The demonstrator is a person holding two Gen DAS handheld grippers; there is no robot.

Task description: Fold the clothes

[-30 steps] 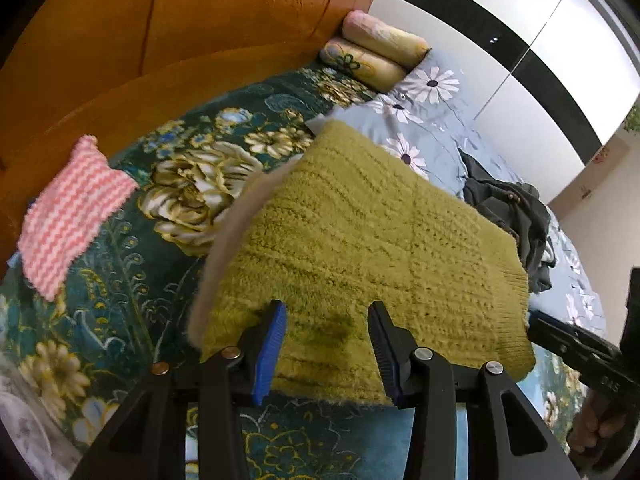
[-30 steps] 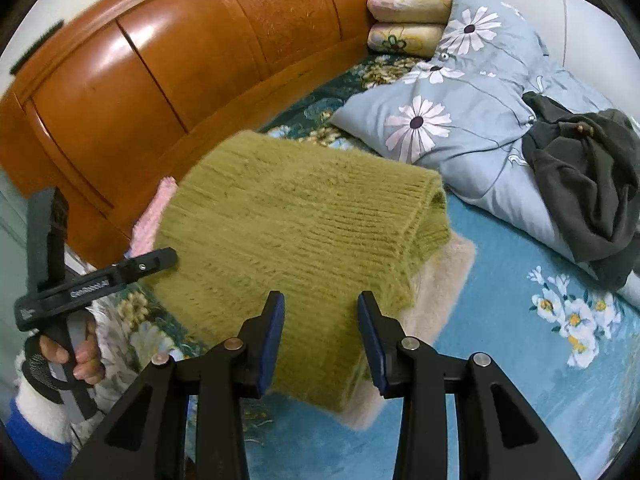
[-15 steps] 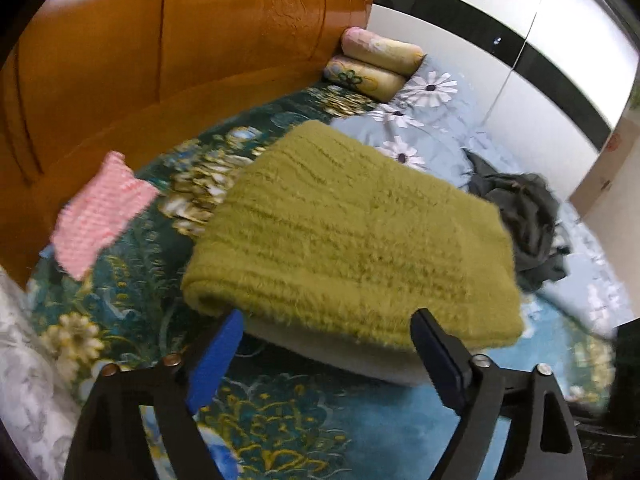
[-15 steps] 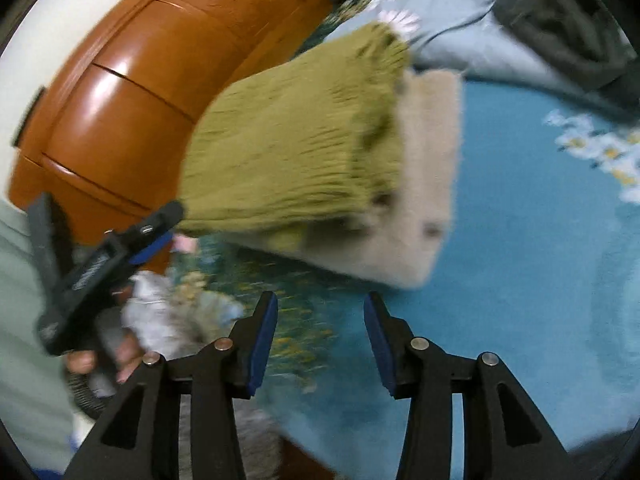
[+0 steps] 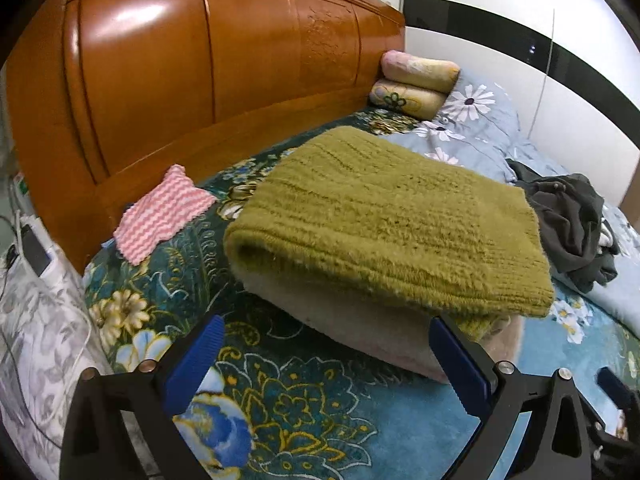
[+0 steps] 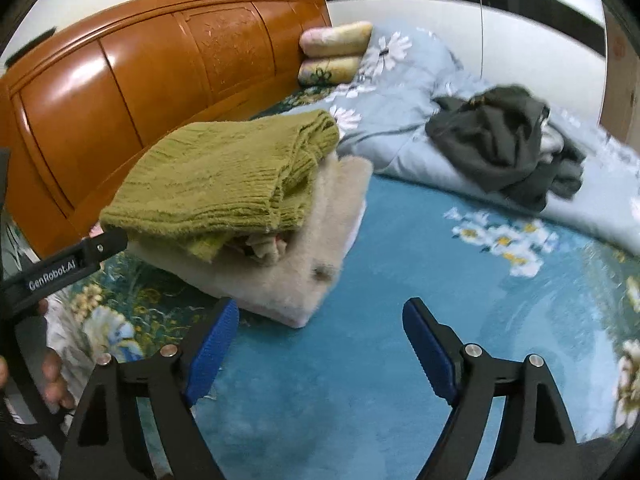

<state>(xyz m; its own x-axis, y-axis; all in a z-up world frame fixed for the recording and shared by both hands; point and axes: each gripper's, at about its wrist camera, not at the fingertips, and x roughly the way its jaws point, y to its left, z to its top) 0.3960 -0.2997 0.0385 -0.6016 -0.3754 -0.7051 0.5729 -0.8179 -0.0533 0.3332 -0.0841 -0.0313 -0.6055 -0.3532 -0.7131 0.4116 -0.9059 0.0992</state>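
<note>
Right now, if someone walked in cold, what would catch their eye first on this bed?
A folded green sweater stacked on a folded cream garment, mid-bed on the floral bedspread. Behind it stands a glossy orange wooden headboard, and a crumpled dark garment lies on the pale flowered quilt to the right. A pink striped cloth sits near the headboard, left.

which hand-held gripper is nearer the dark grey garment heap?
Right. The right hand-held gripper sits open over bare blue bedspread on the side of the folded stack toward the dark grey garment heap. The left hand-held gripper is open at the green sweater, the heap beyond it.
</note>
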